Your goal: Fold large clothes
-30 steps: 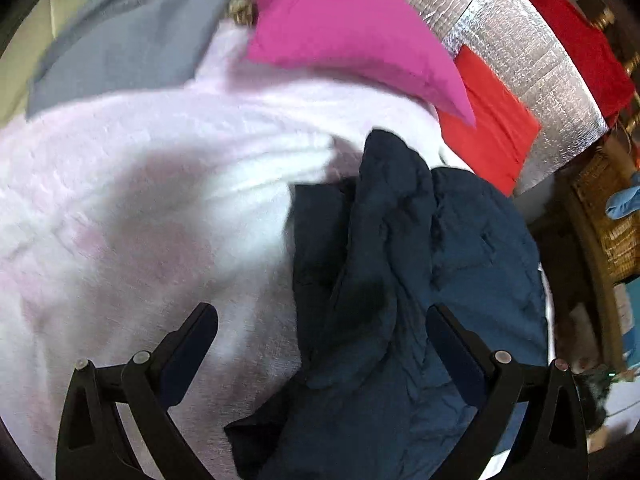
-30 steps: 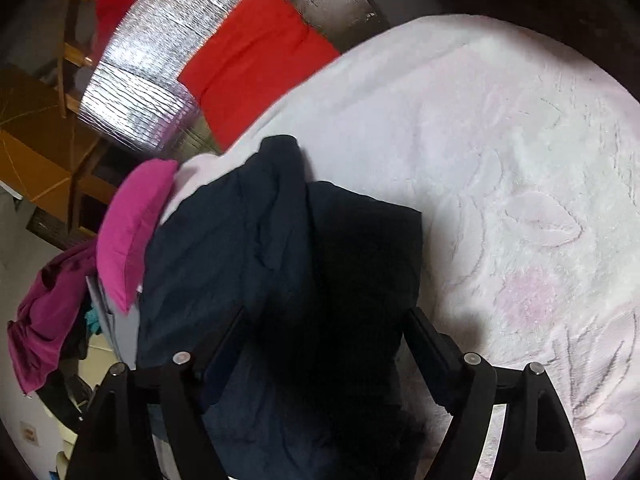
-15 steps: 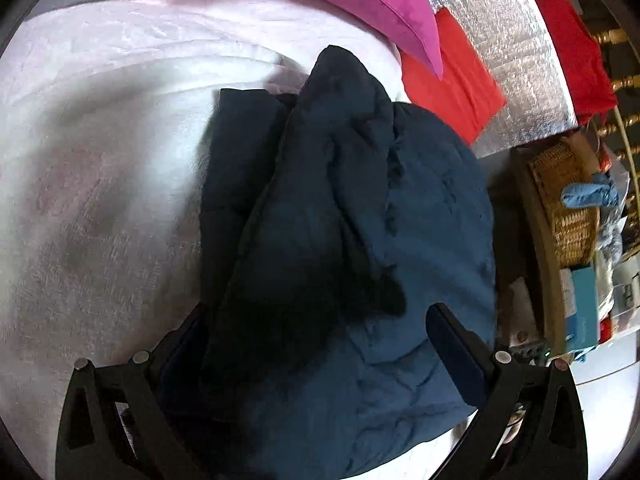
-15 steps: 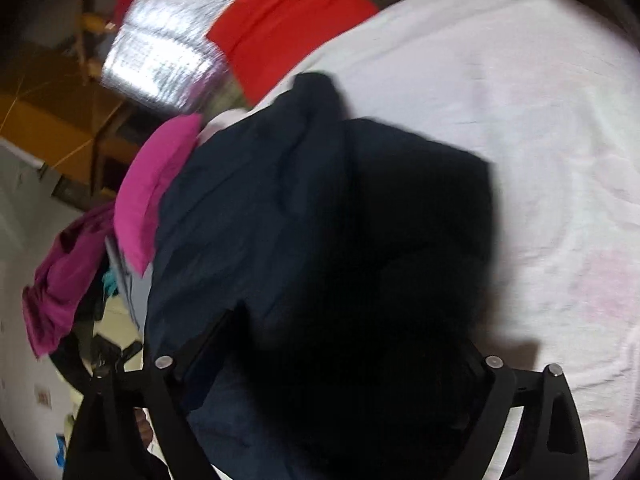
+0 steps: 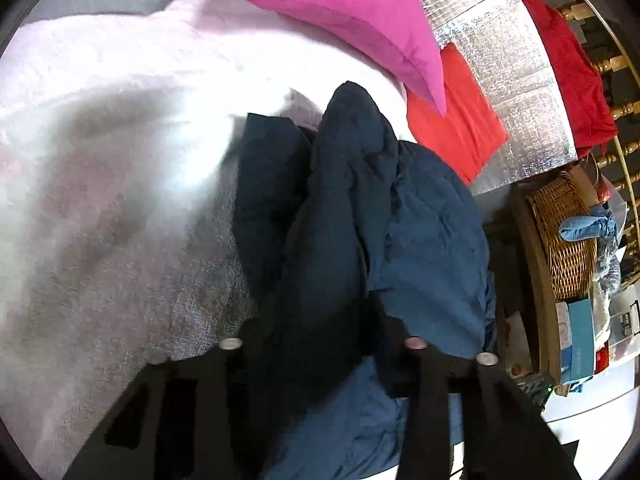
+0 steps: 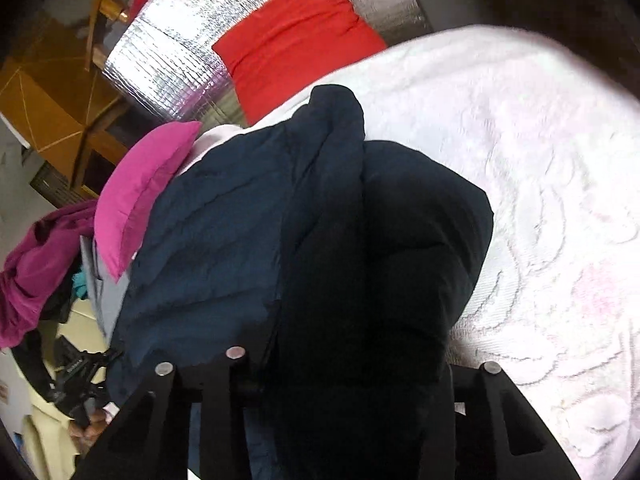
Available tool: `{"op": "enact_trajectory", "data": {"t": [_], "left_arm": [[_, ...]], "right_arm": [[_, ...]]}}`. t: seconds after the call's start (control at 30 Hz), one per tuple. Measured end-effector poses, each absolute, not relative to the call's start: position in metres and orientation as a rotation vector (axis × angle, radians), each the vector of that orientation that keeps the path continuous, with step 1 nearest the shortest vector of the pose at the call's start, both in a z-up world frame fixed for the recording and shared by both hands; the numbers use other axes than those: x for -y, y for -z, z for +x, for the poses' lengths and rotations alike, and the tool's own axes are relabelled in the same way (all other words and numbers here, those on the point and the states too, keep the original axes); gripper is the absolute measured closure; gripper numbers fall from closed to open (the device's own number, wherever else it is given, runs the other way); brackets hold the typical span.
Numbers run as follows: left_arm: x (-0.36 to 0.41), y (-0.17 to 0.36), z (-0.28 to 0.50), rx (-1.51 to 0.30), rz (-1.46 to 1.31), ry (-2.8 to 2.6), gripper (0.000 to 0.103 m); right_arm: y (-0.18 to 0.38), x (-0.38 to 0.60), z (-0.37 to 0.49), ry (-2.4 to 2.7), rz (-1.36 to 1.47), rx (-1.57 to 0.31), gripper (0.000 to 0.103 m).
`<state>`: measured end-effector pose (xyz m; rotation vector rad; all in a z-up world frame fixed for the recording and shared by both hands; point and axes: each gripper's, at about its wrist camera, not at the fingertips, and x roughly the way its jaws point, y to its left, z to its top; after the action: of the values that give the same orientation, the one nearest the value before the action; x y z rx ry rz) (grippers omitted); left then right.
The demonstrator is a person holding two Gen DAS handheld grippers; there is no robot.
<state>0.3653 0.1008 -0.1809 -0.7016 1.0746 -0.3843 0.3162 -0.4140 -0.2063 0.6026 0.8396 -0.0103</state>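
The dark blue garment (image 5: 420, 240) lies bunched on the white blanket (image 5: 120, 160) of the bed, just below the pink pillow (image 5: 348, 12) and red cloth (image 5: 452, 120). The left hand-held gripper (image 5: 320, 320) has just been closing and now pinches a fold of the garment. The right hand-held gripper (image 6: 352, 360) has likewise been closing, with dark fabric bunched between its jaws.

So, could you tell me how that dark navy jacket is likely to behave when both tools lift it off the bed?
The navy jacket lies bunched in soft folds, so it will probably sag and drape rather than keep its shape. Its puffy, quilted look suggests that it is light for its bulk. The left tool and right tool have just been closing on thick fabric, which may slip if smooth.
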Motion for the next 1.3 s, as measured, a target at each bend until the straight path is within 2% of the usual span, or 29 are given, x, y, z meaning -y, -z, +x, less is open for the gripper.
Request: {"op": "enact_trajectory", "data": {"t": [0.1,0.23,0.87,0.9,0.97,1.0,1.03,1.07,1.13,1.17,1.3], "left_arm": [[-0.103,0.175,0.359,-1.058,-0.707,0.385,0.074],[-0.108,0.166,0.347,-1.051,-0.705,0.381,0.076],[-0.14,0.168,0.272,-1.109,-0.707,0.332,0.076],[-0.138,0.171,0.279,-1.119,-0.697,0.323,0.074],[-0.136,0.177,0.285,-1.145,-0.656,0.289,0.062],[-0.137,0.182,0.287,-1.161,-0.648,0.263,0.051],[-0.138,0.187,0.289,-1.18,-0.649,0.237,0.043],[-0.139,0.189,0.291,-1.188,-0.653,0.226,0.042],[-0.144,0.188,0.293,-1.184,-0.663,0.216,0.041],[-0.147,0.185,0.292,-1.177,-0.663,0.209,0.041],[-0.17,0.153,0.276,-1.028,-0.639,0.142,0.04]], "right_arm": [[0.198,0.412,0.309,0.011,0.6,-0.825,0.065],[0.188,0.409,0.295,0.014,0.603,-0.818,0.067],[0.193,0.406,0.208,-0.036,0.687,-0.846,0.067],[0.197,0.408,0.207,-0.036,0.694,-0.852,0.067],[0.208,0.412,0.207,-0.02,0.699,-0.874,0.061],[0.213,0.413,0.208,-0.011,0.687,-0.887,0.058],[0.217,0.412,0.21,0.001,0.676,-0.9,0.049],[0.221,0.412,0.211,0.021,0.678,-0.91,0.043],[0.221,0.416,0.208,0.028,0.703,-0.915,0.042],[0.219,0.417,0.207,0.036,0.704,-0.916,0.037],[0.204,0.429,0.188,0.12,0.712,-0.88,0.035]]}}
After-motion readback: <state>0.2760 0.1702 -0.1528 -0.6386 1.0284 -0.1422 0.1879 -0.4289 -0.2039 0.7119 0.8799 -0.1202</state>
